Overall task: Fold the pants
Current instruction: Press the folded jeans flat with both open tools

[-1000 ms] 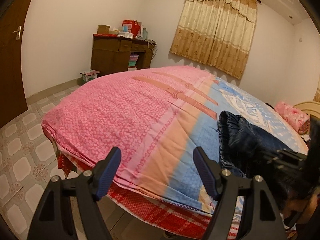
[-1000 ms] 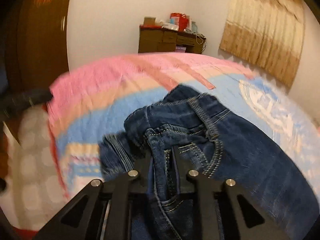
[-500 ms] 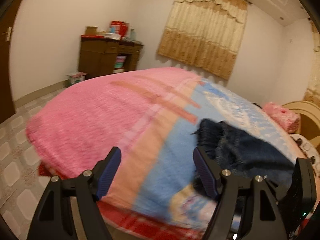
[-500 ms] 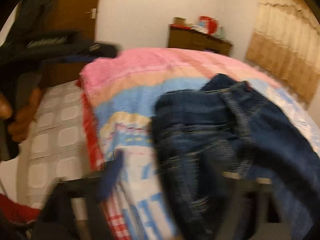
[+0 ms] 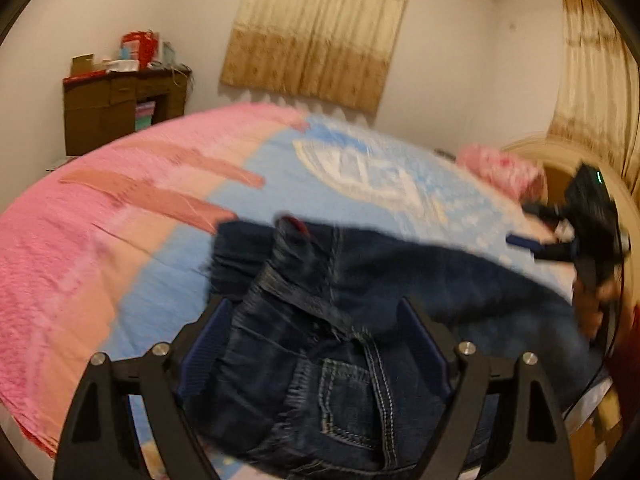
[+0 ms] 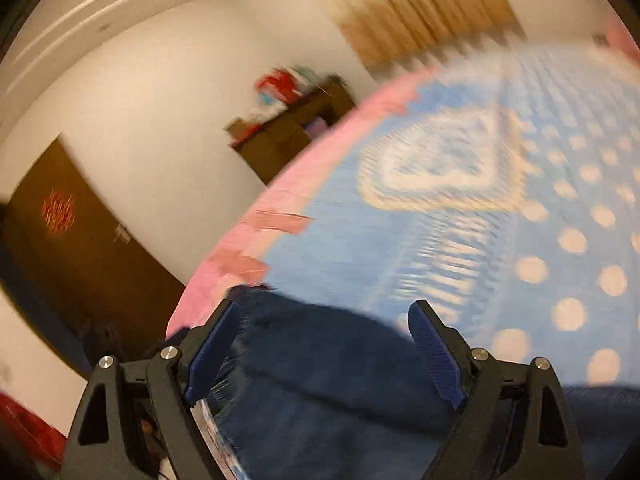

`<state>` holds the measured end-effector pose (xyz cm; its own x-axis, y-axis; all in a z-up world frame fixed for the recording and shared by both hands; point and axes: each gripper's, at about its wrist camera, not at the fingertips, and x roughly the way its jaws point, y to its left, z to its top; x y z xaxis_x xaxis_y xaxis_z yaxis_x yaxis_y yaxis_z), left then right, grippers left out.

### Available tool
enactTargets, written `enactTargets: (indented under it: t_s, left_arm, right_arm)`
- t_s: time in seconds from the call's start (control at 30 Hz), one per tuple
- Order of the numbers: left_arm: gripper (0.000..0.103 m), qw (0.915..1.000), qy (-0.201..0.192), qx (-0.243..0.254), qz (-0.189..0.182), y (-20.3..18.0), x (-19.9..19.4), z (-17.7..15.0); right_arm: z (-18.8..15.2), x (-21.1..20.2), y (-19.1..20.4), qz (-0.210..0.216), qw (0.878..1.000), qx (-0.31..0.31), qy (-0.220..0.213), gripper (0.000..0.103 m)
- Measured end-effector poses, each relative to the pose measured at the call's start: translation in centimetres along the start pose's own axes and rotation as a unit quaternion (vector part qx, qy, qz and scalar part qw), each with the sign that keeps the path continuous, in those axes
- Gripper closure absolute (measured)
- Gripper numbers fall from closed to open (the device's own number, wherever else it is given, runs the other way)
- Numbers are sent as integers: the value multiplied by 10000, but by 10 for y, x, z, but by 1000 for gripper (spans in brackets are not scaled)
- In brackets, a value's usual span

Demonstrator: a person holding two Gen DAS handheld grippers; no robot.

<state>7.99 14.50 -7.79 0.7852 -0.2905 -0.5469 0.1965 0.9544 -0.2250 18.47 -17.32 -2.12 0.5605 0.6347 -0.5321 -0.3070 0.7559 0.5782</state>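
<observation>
With both claws, left point(image 5: 316, 344) and right point(image 6: 324, 354), spread wide and empty, you should grip the jeans point(image 5: 360, 320) waistband at 6 o'clock squarely.

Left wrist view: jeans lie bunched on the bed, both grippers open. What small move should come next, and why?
Probably lower the left gripper onto the waistband and close. The jeans lie rumpled on the bedspread, its jaws, just widened, straddle the pocket area without pressing, and the right gripper hangs open above denim.

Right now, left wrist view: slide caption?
Open left claw poised over rumpled dark jeans on a pink-and-blue bedspread.
</observation>
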Motion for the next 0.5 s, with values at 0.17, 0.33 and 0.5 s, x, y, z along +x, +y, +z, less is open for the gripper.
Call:
enactTargets:
  t_s: [0.17,0.33,0.5]
  left_arm:
    - [15,9902,507,900,936,-13,24,-28]
    - [0,9941,748,168,763,27,27,-29]
    - [0,9942,624,217,853,27,29,-28]
  right_arm:
    - [-10,26,-25,328,9981,345,387,16]
    - [-61,34,-2,217,9949,-246,958,16]
    - [-79,32,15,7,9903,-751,1172,16]
